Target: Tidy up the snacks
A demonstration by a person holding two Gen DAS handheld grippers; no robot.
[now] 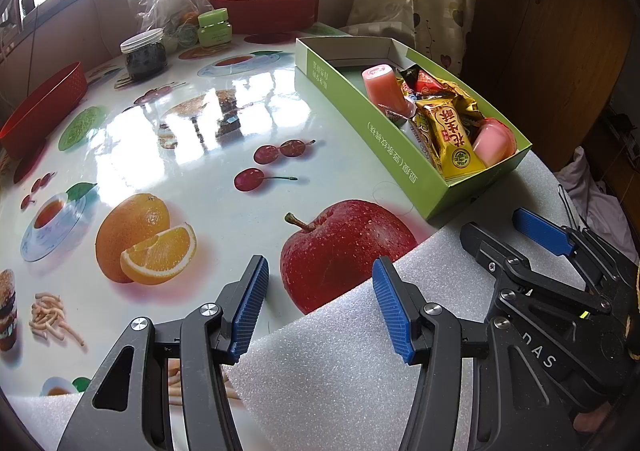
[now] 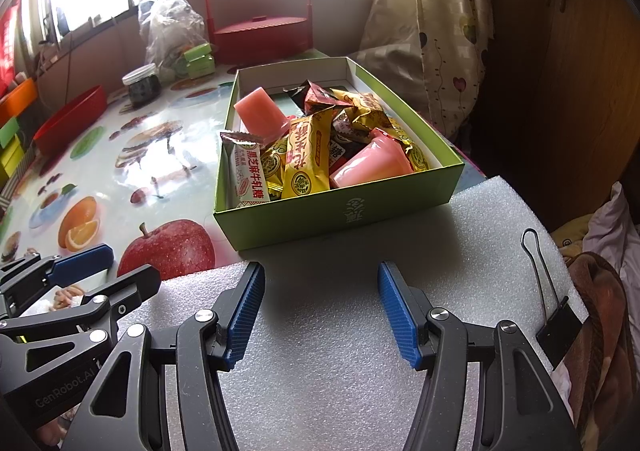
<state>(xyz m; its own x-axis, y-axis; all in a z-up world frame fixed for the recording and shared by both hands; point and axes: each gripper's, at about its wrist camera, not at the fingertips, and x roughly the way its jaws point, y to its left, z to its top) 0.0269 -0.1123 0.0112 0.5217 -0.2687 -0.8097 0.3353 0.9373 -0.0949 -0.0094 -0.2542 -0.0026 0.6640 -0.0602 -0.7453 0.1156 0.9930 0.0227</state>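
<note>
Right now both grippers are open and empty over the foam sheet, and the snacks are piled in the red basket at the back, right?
Not quite. The left gripper and right gripper are open and empty over the foam sheet, but the snacks are piled in the green box, as the right wrist view shows. The red basket has its lid on.

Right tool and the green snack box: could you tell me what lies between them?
Only bare white foam sheet lies between the right tool and the green snack box, as the right wrist view shows.

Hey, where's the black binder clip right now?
In the right wrist view, the black binder clip sits at the right edge of the white foam sheet, right of the right gripper, wire handles pointing toward the green box.
</note>
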